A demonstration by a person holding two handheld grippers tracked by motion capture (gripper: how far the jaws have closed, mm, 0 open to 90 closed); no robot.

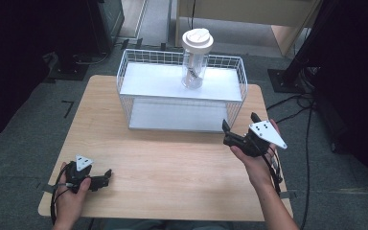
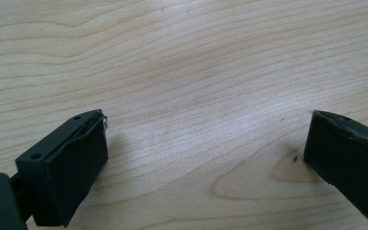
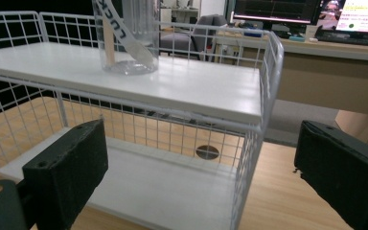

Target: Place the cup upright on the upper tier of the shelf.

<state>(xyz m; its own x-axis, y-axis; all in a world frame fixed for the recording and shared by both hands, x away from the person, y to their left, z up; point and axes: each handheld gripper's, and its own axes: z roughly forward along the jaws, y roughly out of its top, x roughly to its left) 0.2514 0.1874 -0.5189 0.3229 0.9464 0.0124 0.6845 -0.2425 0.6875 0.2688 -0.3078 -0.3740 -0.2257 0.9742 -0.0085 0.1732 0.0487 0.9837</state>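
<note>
A: Where's the clear jar (image 1: 195,60)?
B: Upright on the top shelf of the white wire rack (image 1: 124,81), toward its right half, with its white lid (image 1: 197,39) on. From the right gripper view its base (image 3: 127,57) sits well back from the shelf's front edge.
A: And the right gripper (image 1: 239,127)?
B: Raised just in front of the rack's right corner, jaws spread wide, nothing between them.
A: The left gripper (image 1: 106,175)?
B: Low over the wooden surface (image 1: 172,163) near its front left corner, well apart from the rack, jaws also wide and empty
</note>
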